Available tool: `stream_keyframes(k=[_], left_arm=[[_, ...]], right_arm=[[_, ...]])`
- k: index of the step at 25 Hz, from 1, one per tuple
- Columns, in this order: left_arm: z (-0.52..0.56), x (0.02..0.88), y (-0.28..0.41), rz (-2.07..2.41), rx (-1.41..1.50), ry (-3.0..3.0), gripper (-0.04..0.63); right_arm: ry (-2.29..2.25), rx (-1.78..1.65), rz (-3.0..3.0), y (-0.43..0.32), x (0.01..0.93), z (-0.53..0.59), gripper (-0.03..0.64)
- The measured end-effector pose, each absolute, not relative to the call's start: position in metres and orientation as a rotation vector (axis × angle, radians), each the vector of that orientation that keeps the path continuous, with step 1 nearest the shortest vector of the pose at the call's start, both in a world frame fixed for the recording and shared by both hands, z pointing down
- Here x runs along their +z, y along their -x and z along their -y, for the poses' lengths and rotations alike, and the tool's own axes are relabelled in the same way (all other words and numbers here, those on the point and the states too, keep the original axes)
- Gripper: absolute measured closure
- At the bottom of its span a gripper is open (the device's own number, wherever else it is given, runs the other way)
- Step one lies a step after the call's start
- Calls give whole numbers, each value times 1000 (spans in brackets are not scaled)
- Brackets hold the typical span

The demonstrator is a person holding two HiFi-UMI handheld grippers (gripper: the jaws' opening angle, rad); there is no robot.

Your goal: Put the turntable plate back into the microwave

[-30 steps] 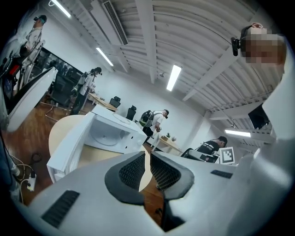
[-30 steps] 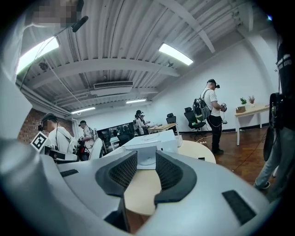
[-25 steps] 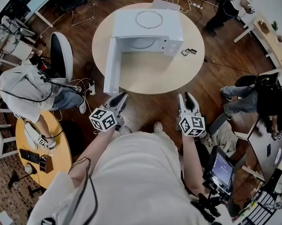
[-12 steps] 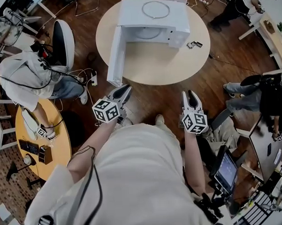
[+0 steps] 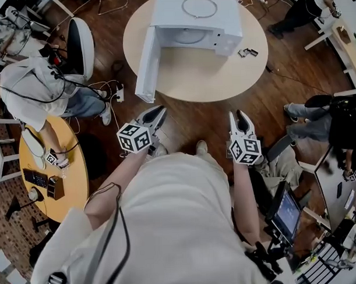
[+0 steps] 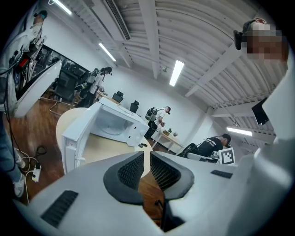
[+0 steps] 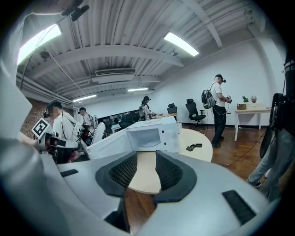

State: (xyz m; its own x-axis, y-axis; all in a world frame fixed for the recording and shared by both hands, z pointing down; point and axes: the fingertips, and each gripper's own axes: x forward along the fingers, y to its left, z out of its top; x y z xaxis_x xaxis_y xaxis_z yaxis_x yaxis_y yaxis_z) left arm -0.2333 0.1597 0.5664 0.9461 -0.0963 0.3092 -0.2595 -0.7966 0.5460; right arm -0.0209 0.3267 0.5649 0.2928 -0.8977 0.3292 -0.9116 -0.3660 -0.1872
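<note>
Two empty grippers nearest me: left gripper (image 5: 156, 115) jaws a slit apart, right gripper (image 5: 240, 116) wider, both short of the table (image 5: 205, 79). Beyond, turntable plate (image 5: 189, 36) looks already inside the microwave (image 5: 220, 23); I risk clipping its open door (image 5: 147, 61) reaching in

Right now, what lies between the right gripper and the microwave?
In the head view, only bare wood floor and then bare top of the round table separate the right gripper from the microwave.

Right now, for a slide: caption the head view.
Left gripper and right gripper, empty, face a round table bearing an open white microwave.
</note>
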Motion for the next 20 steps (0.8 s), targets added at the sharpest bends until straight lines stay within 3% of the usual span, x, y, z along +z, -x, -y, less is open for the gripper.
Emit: stream_keyframes(k=[20], left_arm=[[-180,576,224,217,403,-2480,561]], right_arm=[[-2433,587,1743,18,574,-333,492]])
